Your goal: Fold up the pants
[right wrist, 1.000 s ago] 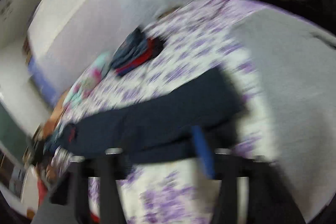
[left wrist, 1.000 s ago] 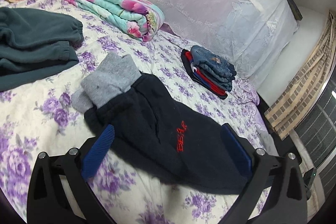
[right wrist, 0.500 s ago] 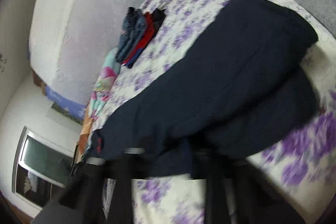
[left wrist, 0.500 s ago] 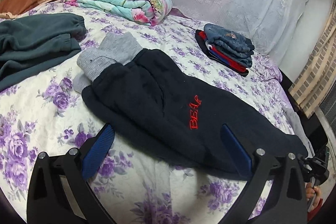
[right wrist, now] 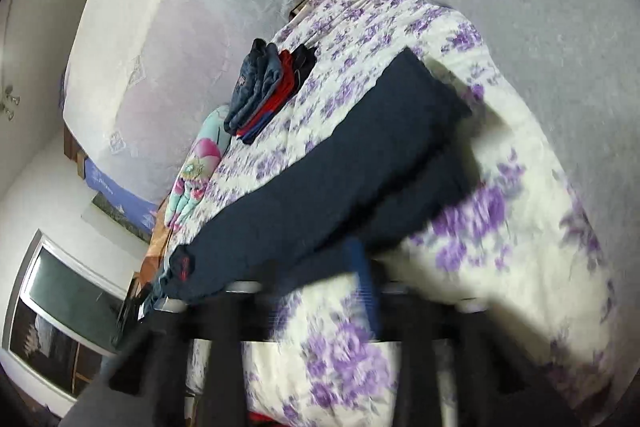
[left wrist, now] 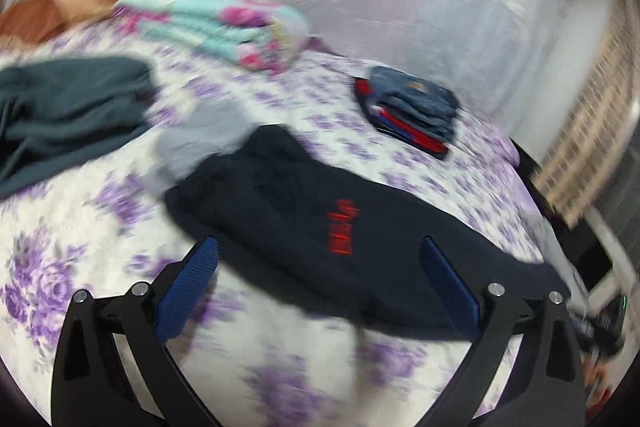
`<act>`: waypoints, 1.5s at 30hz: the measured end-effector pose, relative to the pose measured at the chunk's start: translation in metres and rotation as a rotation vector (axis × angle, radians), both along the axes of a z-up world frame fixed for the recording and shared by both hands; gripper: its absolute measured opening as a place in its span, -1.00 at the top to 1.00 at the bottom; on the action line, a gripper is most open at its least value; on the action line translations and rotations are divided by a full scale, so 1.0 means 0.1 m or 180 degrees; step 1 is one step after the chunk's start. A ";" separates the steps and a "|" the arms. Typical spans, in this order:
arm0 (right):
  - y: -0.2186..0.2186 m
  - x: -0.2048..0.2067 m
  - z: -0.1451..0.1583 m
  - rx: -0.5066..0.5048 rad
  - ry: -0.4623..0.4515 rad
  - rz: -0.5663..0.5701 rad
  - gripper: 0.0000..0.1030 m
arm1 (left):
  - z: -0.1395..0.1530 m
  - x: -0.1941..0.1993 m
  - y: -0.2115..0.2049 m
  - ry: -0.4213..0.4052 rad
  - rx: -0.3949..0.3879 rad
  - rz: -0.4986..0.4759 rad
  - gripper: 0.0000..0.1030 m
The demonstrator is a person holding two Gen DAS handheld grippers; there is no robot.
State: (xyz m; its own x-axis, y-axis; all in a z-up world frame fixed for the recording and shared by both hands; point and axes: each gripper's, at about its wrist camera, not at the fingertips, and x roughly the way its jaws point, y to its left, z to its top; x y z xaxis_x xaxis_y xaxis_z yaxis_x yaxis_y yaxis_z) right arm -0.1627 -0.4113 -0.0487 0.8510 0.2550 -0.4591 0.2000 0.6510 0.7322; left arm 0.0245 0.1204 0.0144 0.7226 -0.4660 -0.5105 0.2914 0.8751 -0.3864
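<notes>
Left hand-held gripper (left wrist: 316, 273): released, empty, above the navy pants (left wrist: 320, 219). Right hand-held gripper (right wrist: 320, 279): jaws just reopened, grip indiscernible. Risk: lengthwise fold may be dragged askew.

Bare floral bedspread (left wrist: 304, 379) lies open along the bed's near edge, in front of the dark navy pants (left wrist: 320, 215). Toward the left edge a teal garment (left wrist: 68, 111) blocks the way. Near the far edge sit a folded floral quilt (left wrist: 224, 27) and a stack of folded clothes (left wrist: 412, 111), with open bedspread between them.
</notes>
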 end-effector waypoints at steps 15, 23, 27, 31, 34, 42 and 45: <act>-0.01 0.08 0.09 -0.0298 -0.0021 0.0028 0.93 | -0.39 -0.02 -1.62 0.0505 0.1074 -0.1385 -0.90; -0.16 -0.11 0.02 -0.0334 0.0014 -0.0247 0.85 | -0.14 -0.09 -1.42 0.0472 0.0572 -0.1420 -0.90; 0.17 0.08 0.36 -0.0855 -0.0222 -0.0029 0.80 | 0.08 -0.07 -1.69 0.0343 0.0470 -0.1555 -0.90; 0.28 0.59 0.09 -0.0763 0.0076 0.0311 -0.22 | -0.14 0.01 -2.18 0.0548 0.0715 -0.1734 -0.90; 0.22 0.61 -0.06 -0.0812 0.0118 0.0256 0.13 | -0.44 -0.10 -2.36 0.0319 0.1264 -0.1689 -0.91; -0.08 -0.20 0.05 -0.0398 0.0077 -0.0140 -0.35 | -0.19 -0.31 -2.23 -0.0149 0.1029 -0.1468 -0.90; -0.22 -0.24 -0.09 -0.0095 0.0073 -0.0174 -0.35 | -0.20 -0.28 -2.29 -0.0186 0.0824 -0.1470 -0.91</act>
State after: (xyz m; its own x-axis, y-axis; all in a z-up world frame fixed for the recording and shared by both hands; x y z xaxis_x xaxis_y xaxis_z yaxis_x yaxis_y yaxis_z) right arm -0.1870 -0.4331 -0.0574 0.8524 0.1944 -0.4853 0.2523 0.6601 0.7076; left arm -0.0039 -0.1084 -0.0051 0.5027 -0.6065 -0.6160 0.6834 0.7152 -0.1464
